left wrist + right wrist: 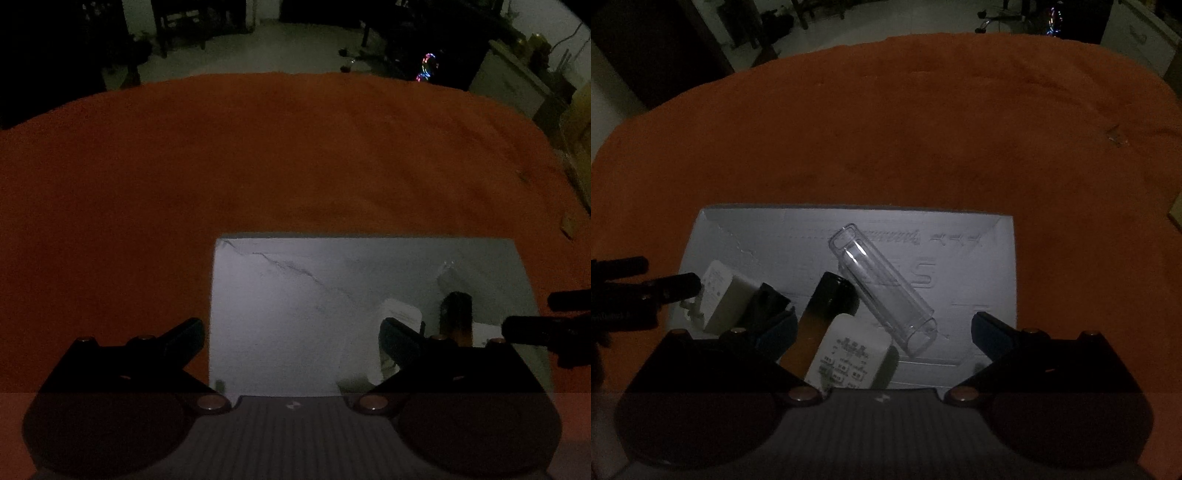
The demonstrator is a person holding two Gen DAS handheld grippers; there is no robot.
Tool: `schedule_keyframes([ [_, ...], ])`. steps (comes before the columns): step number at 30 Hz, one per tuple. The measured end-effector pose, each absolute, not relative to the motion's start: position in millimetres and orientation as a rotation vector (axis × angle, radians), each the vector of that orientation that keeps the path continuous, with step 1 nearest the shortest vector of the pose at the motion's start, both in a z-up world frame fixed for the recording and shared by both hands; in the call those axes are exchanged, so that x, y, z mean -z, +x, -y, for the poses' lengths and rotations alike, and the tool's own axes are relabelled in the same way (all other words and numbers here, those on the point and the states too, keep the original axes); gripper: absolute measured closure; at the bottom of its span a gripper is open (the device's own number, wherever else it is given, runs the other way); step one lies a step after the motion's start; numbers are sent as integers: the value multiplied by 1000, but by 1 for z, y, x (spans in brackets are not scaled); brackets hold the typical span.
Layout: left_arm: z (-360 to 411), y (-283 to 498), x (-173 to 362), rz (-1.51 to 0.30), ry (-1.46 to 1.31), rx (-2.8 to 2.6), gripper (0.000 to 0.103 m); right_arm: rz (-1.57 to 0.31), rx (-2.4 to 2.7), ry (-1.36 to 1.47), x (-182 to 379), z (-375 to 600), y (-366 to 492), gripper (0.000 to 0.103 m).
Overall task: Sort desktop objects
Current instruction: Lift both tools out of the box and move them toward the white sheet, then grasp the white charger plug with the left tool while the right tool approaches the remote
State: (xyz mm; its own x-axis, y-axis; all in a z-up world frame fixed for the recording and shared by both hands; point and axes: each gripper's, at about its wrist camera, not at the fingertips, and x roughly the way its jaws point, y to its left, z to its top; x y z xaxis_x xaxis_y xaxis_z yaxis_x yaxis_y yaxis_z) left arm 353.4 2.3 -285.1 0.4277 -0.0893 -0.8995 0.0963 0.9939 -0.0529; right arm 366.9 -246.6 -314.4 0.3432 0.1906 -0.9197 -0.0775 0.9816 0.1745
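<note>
A shallow white tray (pixel 982 258) sits on an orange cloth (pixel 886 129), holding the sorted things. Only the right wrist view shows them all: a clear tube (pixel 886 284) lying diagonally mid-tray, a dark amber-to-black tube (pixel 827 295) touching its left side, a white charger (pixel 846 358) with a printed label too small to read at the near edge, and a white plug adapter (pixel 720 299) at the left. Faint embossed lettering on the tray floor cannot be read.

The left wrist view shows mostly bare tray (pixel 295 295), with the objects crowded at its right.

Left gripper (pixel 291 332): jaws wide apart, empty. Right gripper (pixel 882 325): jaws wide apart, empty, above the tray's near edge.

Beyond the tray the cloth lies bare to its far edge.
</note>
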Motion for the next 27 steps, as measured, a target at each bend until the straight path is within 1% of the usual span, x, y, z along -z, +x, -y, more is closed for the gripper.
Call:
schedule_keyframes([
  [7,2,353,289,-1142,-19,121,0,-1241,-140,122,324,251,367,0],
  [13,7,354,291,-1171,-78,95,0,-1265,-104,81,332,247,367,1],
  [17,17,354,294,-1200,-21,120,1,-1288,-111,143,337,248,366,1],
  [23,29,351,306,-1203,99,129,1,-1355,-122,82,341,238,369,3],
  [25,28,353,310,-1193,92,113,1,-1365,-130,57,341,232,369,3],
  [26,28,354,312,-1188,86,105,1,-1372,-137,44,341,228,370,4],
  [27,26,355,312,-1177,67,117,8,-1382,-145,31,342,224,370,5],
])
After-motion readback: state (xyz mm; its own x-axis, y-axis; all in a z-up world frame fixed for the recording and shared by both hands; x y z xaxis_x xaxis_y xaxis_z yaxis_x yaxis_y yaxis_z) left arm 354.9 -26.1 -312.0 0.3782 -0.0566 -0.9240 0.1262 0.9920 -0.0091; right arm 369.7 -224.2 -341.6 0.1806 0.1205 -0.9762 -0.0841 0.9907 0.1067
